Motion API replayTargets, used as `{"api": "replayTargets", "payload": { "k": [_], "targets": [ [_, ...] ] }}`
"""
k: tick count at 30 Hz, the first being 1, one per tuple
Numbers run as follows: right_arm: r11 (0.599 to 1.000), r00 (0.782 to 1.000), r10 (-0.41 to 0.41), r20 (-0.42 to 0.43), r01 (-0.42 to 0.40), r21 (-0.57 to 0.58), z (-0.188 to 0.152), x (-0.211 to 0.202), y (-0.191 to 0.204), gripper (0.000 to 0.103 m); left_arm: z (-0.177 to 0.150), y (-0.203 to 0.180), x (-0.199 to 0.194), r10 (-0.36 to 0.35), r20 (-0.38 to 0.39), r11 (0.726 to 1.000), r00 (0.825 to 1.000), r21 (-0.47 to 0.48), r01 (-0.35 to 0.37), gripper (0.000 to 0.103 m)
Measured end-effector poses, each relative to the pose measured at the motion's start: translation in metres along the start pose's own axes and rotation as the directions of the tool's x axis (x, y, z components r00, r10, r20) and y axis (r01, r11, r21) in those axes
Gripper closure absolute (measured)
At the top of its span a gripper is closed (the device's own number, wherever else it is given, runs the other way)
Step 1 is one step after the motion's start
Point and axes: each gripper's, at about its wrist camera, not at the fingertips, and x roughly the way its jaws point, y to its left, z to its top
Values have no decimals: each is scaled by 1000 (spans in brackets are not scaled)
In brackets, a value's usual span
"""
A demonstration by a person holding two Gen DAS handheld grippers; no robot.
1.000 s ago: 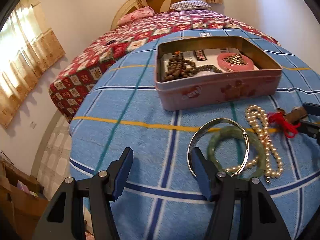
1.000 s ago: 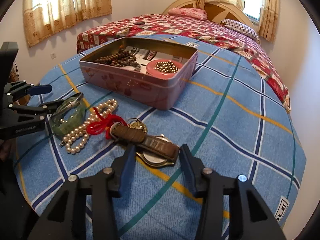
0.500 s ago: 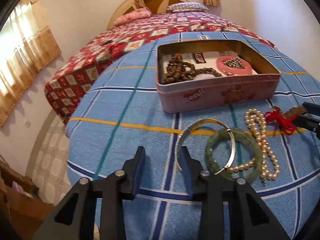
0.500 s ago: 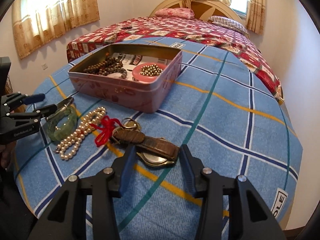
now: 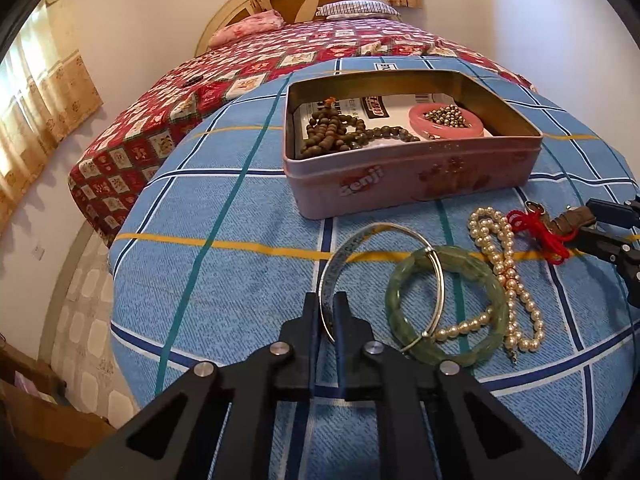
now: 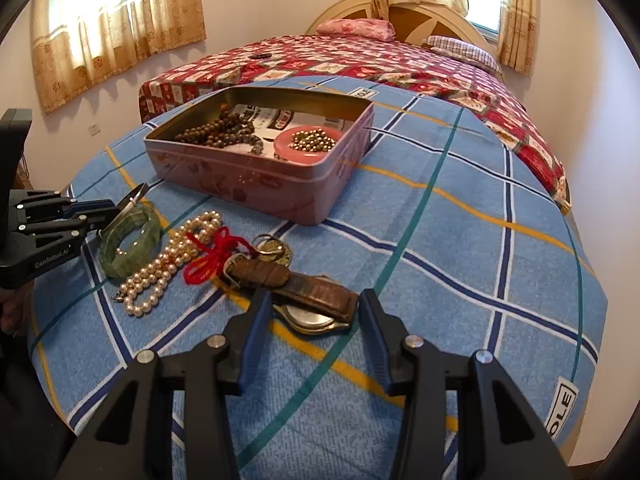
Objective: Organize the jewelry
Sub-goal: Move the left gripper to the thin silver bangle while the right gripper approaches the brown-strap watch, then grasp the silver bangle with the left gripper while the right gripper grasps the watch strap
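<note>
Left tongs (image 5: pixel 327 312) pinch thin silver bangle (image 5: pixel 434 276) rim, near pink tin (image 5: pixel 400 178); glossy green jade bangle (image 5: pixel 444 300) overlaps it. Right tongs (image 6: pixel 314 312) half-open astride worn leather-strapped watch (image 6: pixel 308 286), face partly hidden

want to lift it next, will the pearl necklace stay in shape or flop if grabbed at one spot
Probably flops: the pearl necklace lies in loose loops, so it looks strung, not rigid. One strand runs under the green bangle, so it may drag that along. The round beads could slip between the fingers.
</note>
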Motion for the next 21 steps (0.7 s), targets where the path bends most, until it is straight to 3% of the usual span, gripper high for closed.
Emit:
{"api": "replayTargets", "payload": {
  "k": [13, 14, 15, 16, 21],
  "targets": [
    [1000, 999, 5, 36, -5, -2, 4, -10, 1, 55, 15, 23, -33, 19, 81, 999, 997, -44, -16, 101],
    [1000, 999, 2, 40, -2, -4, 4, -11, 1, 64, 15, 23, -36, 24, 88, 999, 996, -44, -20, 101],
    [1000, 999, 14, 40, -14, -4, 6, -12, 0, 83, 16, 24, -38, 25, 96, 999, 995, -44, -21, 101],
    [1000, 999, 18, 40, -18, -2, 7, -13, 0, 91, 18, 24, -41, 25, 103, 999, 994, -44, -21, 101],
    [1000, 999, 13, 32, -13, 3, 8, -10, -3, 91, 20, 22, -45, 32, 114, 999, 993, -33, -28, 101]
  ]
}}
